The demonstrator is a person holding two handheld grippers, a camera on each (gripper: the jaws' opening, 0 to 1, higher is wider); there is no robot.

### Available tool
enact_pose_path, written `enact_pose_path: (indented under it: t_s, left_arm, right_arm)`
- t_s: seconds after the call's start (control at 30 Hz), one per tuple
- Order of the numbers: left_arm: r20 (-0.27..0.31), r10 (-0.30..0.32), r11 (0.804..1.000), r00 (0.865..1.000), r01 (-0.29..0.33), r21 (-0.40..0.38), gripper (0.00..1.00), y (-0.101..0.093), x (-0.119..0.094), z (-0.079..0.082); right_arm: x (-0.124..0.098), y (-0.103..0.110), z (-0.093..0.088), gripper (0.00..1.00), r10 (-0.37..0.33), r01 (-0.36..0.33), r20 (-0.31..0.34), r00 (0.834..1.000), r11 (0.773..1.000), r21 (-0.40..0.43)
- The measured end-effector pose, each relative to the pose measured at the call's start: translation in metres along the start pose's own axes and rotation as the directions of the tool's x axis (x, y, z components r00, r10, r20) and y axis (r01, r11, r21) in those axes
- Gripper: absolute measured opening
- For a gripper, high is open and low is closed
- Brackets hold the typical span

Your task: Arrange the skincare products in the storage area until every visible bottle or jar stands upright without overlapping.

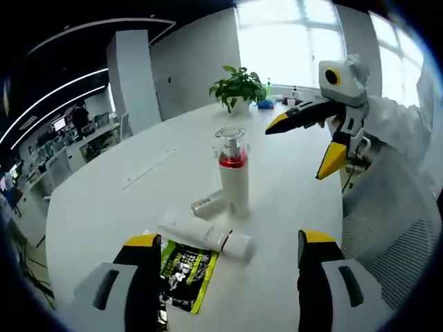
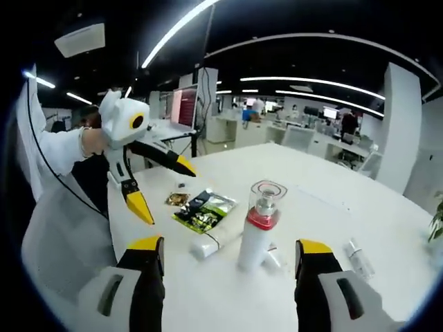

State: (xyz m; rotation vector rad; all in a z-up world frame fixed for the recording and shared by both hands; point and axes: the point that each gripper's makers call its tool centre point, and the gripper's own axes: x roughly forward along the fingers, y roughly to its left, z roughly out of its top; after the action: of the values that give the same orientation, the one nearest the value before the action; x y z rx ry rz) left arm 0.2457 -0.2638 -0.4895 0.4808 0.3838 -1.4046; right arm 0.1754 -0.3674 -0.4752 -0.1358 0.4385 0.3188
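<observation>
Open-plan office; desk rows (image 2: 332, 142), monitors (image 2: 185, 105), strip ceiling lights (image 2: 311, 79)

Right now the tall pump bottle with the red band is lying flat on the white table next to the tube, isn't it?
Not quite. The pump bottle with the red band stands upright on the white table; the tube beside it is lying flat. The left gripper view shows this.
</observation>
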Motion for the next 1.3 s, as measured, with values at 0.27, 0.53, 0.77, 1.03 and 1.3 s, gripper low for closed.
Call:
enact_pose_path:
  t_s: [0.27, 0.53, 0.77, 1.03, 1.3]
  left_arm:
    - [-0.027, 0.009, 0.999, 1.0, -0.01, -0.032, 0.96, -0.002, -0.027, -0.012]
    - [-0.042, 0.141, 0.989, 0.989, -0.143, -0.049, 0.99, 0.009, -0.063, -0.028]
    - [-0.048, 0.198, 0.975, 0.979, -0.202, -0.097, 0.99, 0.009, -0.079, -0.038]
    - [-0.065, 0.207, 0.965, 0.976, -0.215, -0.15, 0.99, 0.008, -0.09, -0.054]
    - [-0.08, 0.203, 0.962, 0.976, -0.214, -0.169, 0.99, -0.003, -0.092, -0.062]
  right_arm:
    - [-0.017, 0.009, -0.015, 0.9, -0.046, 0.048, -0.054, 0.997, 0.998, 0.029]
    - [-0.037, 0.01, -0.02, 0.99, -0.13, 0.135, -0.058, 0.99, 0.987, 0.092]
    - [-0.05, 0.011, -0.025, 1.0, -0.167, 0.174, -0.076, 0.983, 0.98, 0.095]
    - [-0.06, 0.013, -0.028, 1.0, -0.204, 0.212, -0.071, 0.976, 0.968, 0.138]
    - [-0.065, 0.016, -0.03, 1.0, -0.23, 0.239, -0.075, 0.97, 0.959, 0.154]
